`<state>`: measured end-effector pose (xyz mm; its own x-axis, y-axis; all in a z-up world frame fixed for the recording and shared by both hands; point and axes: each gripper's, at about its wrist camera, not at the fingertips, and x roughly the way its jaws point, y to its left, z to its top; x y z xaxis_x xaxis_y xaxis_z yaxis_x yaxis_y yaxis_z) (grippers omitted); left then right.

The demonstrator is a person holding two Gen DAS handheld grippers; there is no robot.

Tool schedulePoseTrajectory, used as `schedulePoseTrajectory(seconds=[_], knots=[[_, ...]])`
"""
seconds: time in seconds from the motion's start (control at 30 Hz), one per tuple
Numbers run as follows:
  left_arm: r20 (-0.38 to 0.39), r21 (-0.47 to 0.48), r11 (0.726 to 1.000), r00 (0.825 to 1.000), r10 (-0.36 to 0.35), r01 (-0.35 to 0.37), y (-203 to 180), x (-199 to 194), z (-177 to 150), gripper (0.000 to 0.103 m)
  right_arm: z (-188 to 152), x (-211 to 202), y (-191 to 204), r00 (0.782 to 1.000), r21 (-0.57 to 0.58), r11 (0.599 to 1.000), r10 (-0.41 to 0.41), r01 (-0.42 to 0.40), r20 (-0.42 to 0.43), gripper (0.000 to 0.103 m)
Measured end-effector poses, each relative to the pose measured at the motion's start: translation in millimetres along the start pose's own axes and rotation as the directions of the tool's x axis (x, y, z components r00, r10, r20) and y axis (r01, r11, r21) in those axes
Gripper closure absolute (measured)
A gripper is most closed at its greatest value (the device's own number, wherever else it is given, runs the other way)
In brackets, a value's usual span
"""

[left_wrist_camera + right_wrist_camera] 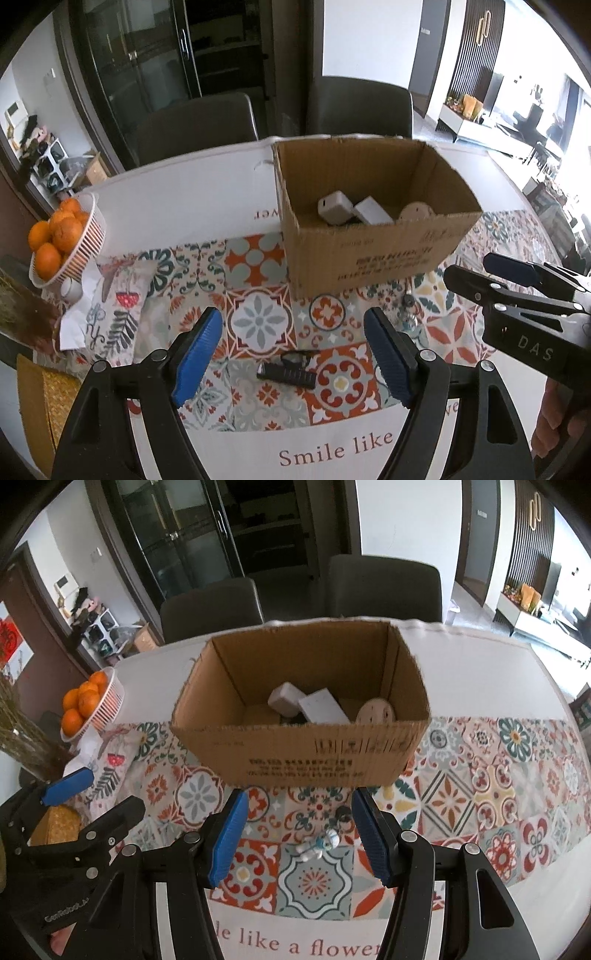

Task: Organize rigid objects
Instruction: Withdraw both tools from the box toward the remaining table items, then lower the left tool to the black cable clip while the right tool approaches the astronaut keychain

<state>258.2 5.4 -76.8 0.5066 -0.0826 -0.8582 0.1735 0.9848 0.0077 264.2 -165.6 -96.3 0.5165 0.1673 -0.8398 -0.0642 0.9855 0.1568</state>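
Corrugated cardboard box [295, 753] holds white blocky plastic pieces [321, 710].

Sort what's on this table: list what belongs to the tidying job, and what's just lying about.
Job:
cardboard box, already holding two white blocks and a round disc
black gadget on the mat
small figurine on the mat
left gripper, right gripper, both open

Lying about:
basket of oranges
printed cloth
chairs
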Motion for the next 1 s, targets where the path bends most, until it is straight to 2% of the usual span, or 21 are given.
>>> schedulePoseTrajectory(seconds=[0.43,0.83,1.0], knots=[[-0.113,0.000,0.999,0.993,-0.034,0.035,6,32,-28,0.024,-24,28,5,0.998,0.004,1.000,0.005,-0.004,-0.060,0.044],[-0.265,0.023,0.995,0.960,-0.092,0.102,5,74,-50,0.024,-40,65,-4,0.989,0.039,0.999,0.001,0.005,-0.150,0.044],[-0.308,0.042,0.994,0.948,-0.082,0.099,4,88,-57,0.024,-46,79,-9,0.983,0.055,0.998,0.004,0.007,-0.185,0.044]])
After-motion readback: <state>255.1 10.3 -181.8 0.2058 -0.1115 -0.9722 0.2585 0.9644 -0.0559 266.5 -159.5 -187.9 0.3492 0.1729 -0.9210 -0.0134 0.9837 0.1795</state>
